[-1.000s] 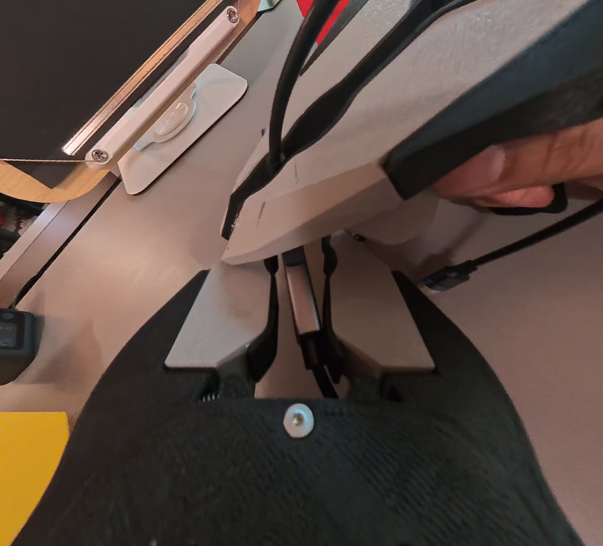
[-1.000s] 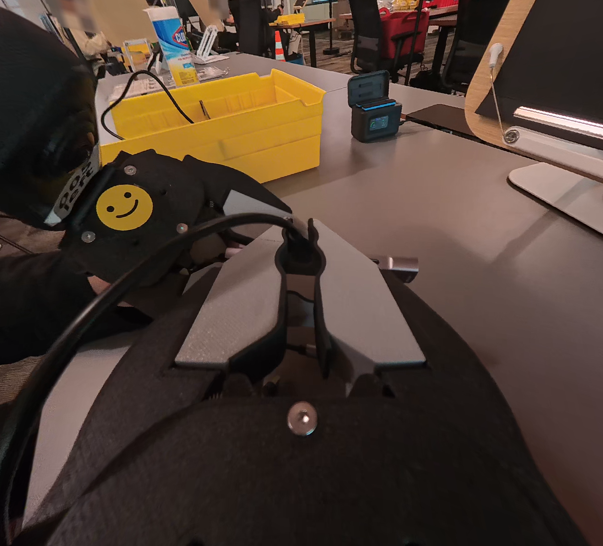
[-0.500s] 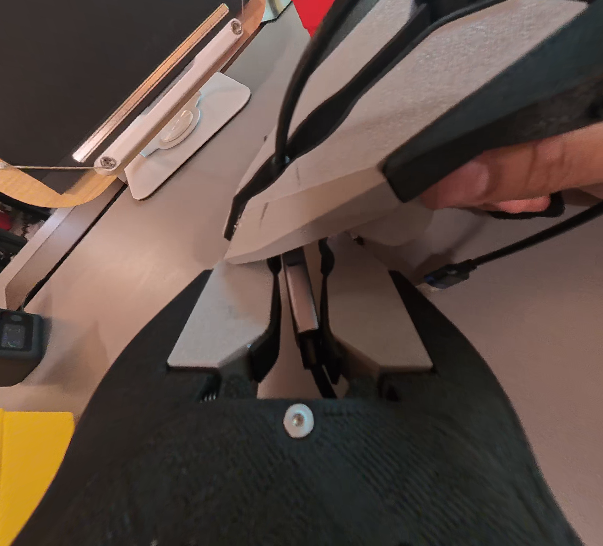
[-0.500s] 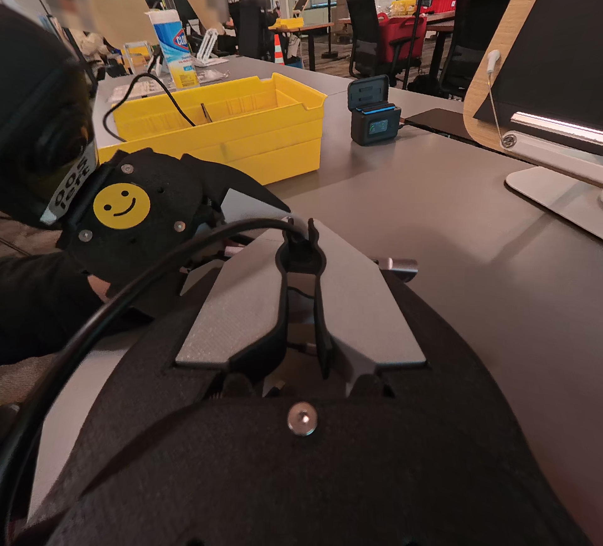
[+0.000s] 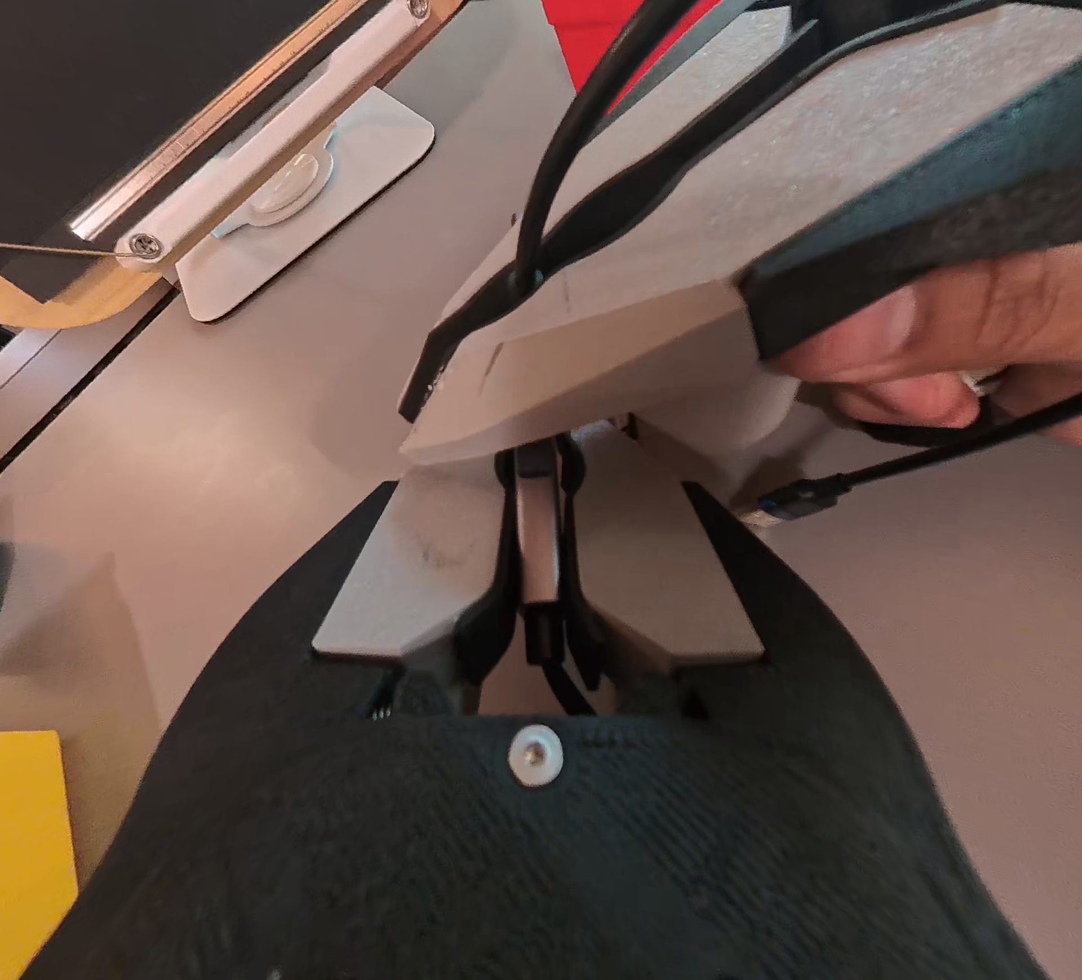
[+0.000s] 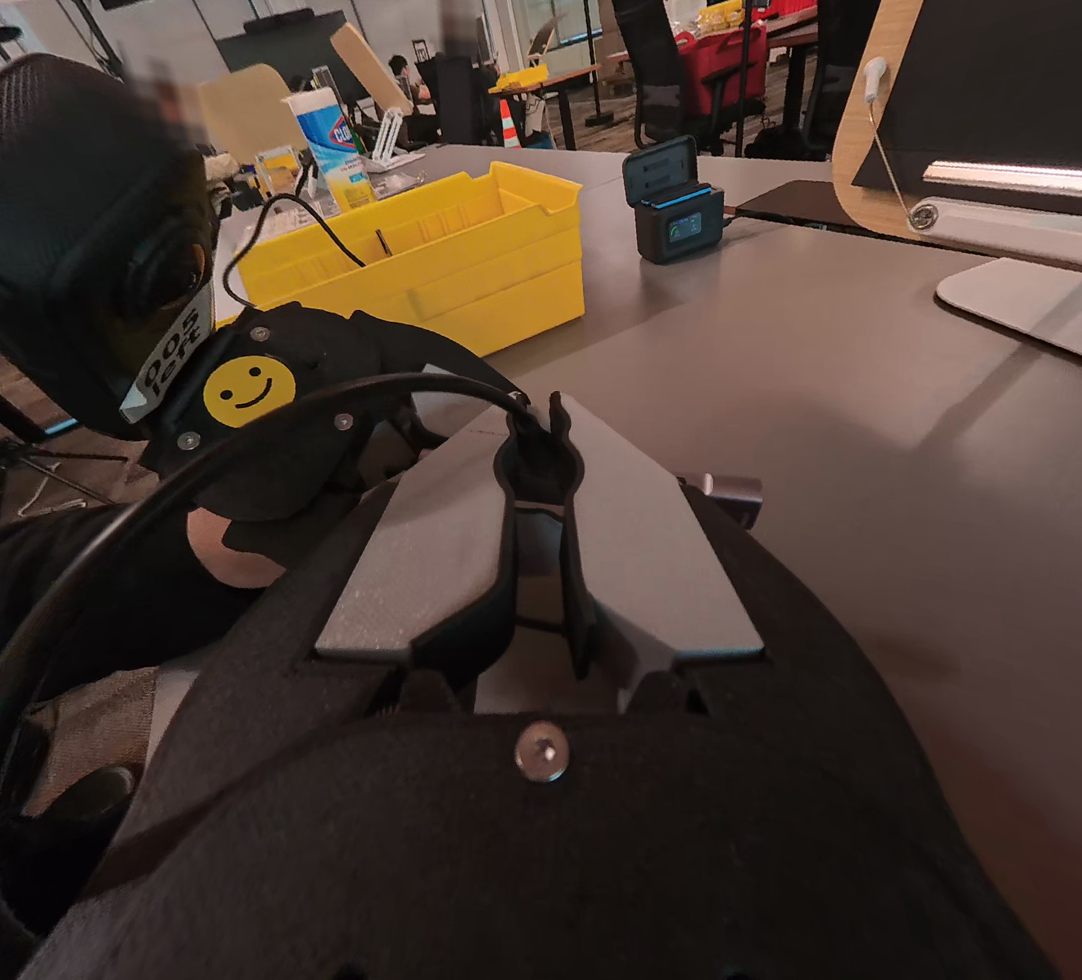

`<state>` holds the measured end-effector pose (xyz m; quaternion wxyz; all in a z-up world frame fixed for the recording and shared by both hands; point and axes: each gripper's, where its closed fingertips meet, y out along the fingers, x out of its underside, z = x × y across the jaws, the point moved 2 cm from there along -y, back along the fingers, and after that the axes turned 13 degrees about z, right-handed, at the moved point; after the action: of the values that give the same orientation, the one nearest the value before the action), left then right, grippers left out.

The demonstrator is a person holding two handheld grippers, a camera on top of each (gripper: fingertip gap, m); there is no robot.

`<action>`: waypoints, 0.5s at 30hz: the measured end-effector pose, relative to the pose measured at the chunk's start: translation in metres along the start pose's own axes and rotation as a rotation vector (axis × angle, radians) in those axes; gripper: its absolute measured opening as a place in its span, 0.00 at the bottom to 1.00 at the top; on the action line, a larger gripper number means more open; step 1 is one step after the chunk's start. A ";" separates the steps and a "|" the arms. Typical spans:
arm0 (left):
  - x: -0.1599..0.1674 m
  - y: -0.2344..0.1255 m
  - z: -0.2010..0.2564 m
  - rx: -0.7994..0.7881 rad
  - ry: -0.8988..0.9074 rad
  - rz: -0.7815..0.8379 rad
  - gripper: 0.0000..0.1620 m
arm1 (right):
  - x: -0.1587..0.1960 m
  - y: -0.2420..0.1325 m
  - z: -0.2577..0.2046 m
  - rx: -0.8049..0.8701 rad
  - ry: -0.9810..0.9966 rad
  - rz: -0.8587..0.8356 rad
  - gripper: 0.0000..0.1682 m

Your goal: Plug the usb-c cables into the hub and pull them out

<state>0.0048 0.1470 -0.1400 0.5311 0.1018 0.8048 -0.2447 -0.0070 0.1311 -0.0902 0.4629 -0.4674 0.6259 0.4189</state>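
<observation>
In the left wrist view my left gripper (image 5: 538, 475) is shut on the slim grey hub (image 5: 540, 542), which stands on edge between its pads over the grey table (image 5: 205, 425). My right gripper (image 5: 445, 366) hovers just above it, tilted down, and is shut on the black plug of a usb-c cable (image 5: 562, 144). In the right wrist view the plug (image 6: 530, 442) sits pinched at the fingertips of my right gripper (image 6: 536, 425), and the cable (image 6: 363, 387) arcs away to the left. One hub end (image 6: 732, 486) shows to the right. Where plug and hub meet is hidden.
A second black cable with a blue-tipped plug (image 5: 796, 501) lies on the table to the right. A monitor with a white stand base (image 5: 304, 208) stands at the back. A yellow bin (image 6: 468, 261) and a black charging case (image 6: 673, 214) stand beyond the grippers. Tip to tip, the grippers are about 7 cm apart.
My left jaws have closed in from a loose stance until both pads press on the hub. My right gripper has stayed shut on the cable plug above the hub.
</observation>
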 end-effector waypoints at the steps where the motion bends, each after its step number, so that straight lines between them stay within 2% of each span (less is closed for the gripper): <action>1: -0.001 0.000 0.000 0.001 -0.005 0.004 0.04 | -0.001 0.000 0.000 0.002 -0.012 0.006 0.03; 6: -0.009 -0.002 -0.002 -0.003 -0.003 0.046 0.04 | -0.009 0.000 -0.005 -0.004 -0.080 0.043 0.03; 11: -0.007 -0.003 -0.004 -0.017 0.019 0.037 0.04 | -0.007 0.001 -0.005 -0.039 -0.012 0.037 0.03; 15: -0.011 -0.003 -0.001 0.011 -0.023 0.057 0.04 | -0.011 0.000 -0.005 0.037 -0.150 0.044 0.02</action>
<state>0.0076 0.1463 -0.1292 0.5465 0.1249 0.7940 -0.2351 -0.0060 0.1283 -0.0781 0.5075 -0.4124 0.6073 0.4512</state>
